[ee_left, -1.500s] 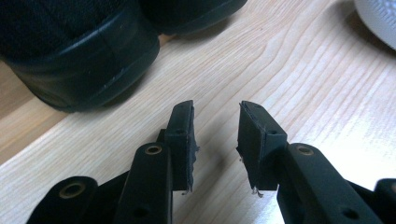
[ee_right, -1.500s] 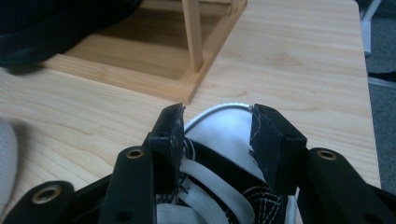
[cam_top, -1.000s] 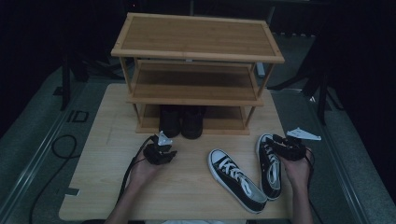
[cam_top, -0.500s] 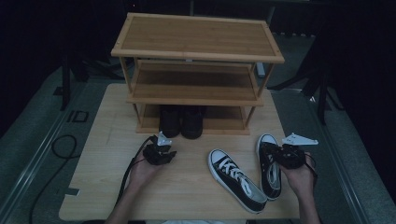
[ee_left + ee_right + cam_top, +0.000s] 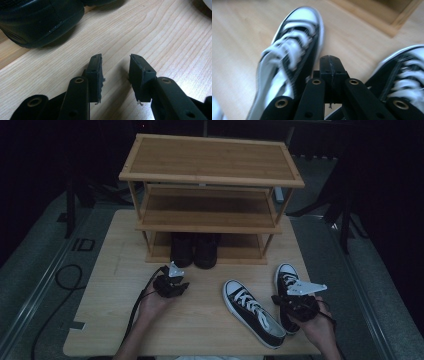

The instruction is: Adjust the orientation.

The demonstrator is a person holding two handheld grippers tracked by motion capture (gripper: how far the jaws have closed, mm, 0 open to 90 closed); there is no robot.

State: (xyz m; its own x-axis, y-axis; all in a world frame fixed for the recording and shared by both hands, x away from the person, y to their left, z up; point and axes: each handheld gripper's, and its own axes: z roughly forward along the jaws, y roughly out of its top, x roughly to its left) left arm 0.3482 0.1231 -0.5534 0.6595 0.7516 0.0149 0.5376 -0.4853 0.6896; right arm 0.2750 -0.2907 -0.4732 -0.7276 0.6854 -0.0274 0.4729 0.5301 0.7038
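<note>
High view: 2 sneakers [image 5: 252, 312] between pressed-together right gripper [image 5: 295, 304] jaws, spread left gripper [image 5: 172, 285] jaws, shoe rack [image 5: 210, 195] behind.

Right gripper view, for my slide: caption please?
Right gripper, jaws shut on nothing, between two black-and-white sneakers on the wooden table.

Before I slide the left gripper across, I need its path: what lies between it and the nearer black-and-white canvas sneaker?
Bare light wooden tabletop in the high view, from left gripper to sneaker.

Two black-white sneakers [image 5: 254, 313] on table
</note>
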